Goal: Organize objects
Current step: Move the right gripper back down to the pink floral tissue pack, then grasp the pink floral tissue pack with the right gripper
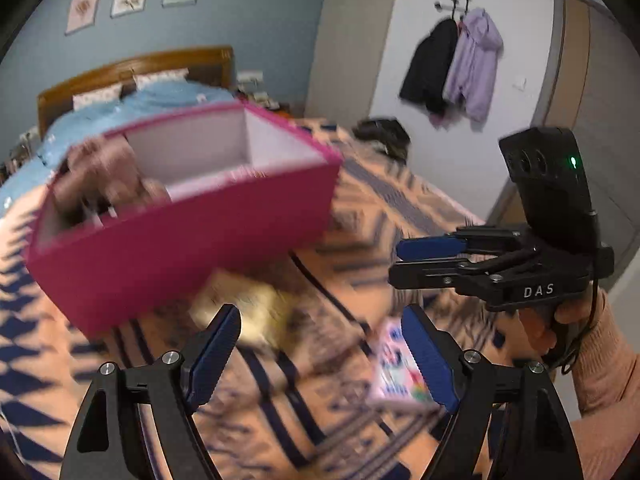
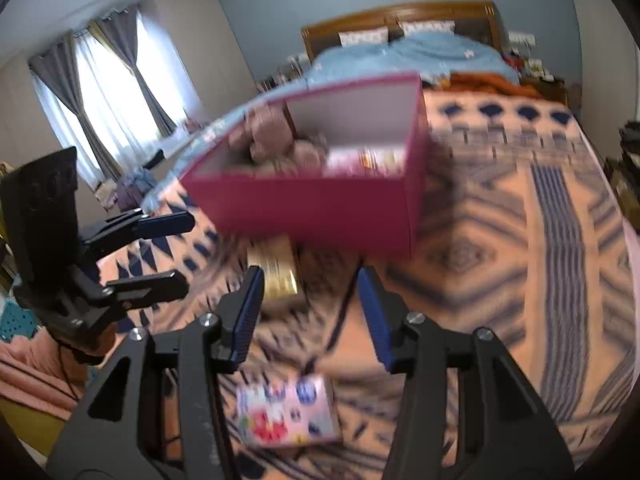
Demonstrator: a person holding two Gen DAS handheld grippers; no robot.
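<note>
**A:** How far along am I? Start with the big things.

**B:** The bed (image 2: 520,208) with its orange and navy patterned blanket carries everything. On it stands the pink box (image 2: 320,208), open on top. A brown plush toy (image 2: 276,140) sits in its left compartment and something colourful, too blurred to name, lies low in the right one. So I judge part of the sorting done.

**A:** And what's left for me?

**B:** Two things lie on the blanket, outside the box: a gold packet (image 2: 274,272) just in front of it, and nearer me a pink printed box (image 2: 286,412) of some kind.

**A:** My grippers?

**B:** The left hand-held gripper (image 1: 320,356) has its jaws spread wide, nothing between them. The right hand-held gripper (image 2: 310,316) is partly open, also empty; the pink printed box lies below it, untouched.

**A:** The room?

**B:** A bedroom: wooden headboard (image 2: 400,16), blue quilt (image 2: 408,56), curtained window (image 2: 108,92), two jackets (image 1: 456,64) hung on wall hooks.
</note>
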